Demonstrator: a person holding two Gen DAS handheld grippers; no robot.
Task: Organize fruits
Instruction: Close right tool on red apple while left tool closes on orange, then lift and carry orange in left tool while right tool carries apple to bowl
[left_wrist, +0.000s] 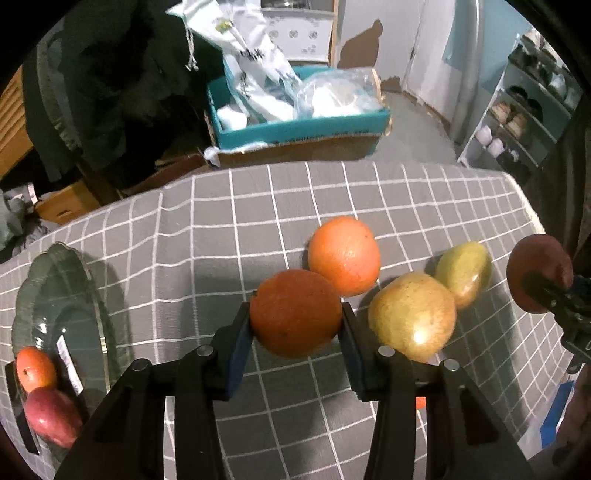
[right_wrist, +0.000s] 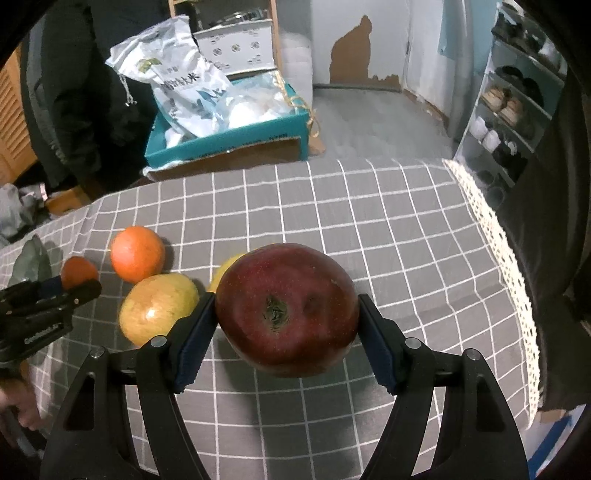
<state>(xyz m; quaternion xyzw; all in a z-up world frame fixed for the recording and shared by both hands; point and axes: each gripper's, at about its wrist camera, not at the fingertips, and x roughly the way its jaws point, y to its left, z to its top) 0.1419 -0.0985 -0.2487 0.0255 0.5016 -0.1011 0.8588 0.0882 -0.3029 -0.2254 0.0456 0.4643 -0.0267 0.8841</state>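
My left gripper (left_wrist: 295, 317) is shut on an orange (left_wrist: 295, 312) and holds it above the checked tablecloth (left_wrist: 221, 229). My right gripper (right_wrist: 286, 321) is shut on a dark red apple (right_wrist: 288, 314), also off the cloth. A second orange (left_wrist: 344, 255) and two yellow-green apples (left_wrist: 412, 315) (left_wrist: 463, 273) lie on the cloth between the grippers. A glass plate (left_wrist: 55, 291) at the left holds a small orange (left_wrist: 35, 369) and a red apple (left_wrist: 51, 417). The right gripper with its apple (left_wrist: 535, 271) shows at the left view's right edge.
A teal cardboard box (left_wrist: 295, 127) with white bags stands beyond the table's far edge. A shoe rack (right_wrist: 517, 107) stands at the right. The cloth's lace hem (right_wrist: 509, 266) marks the table's right edge. Dark clothing (left_wrist: 103, 85) hangs at the far left.
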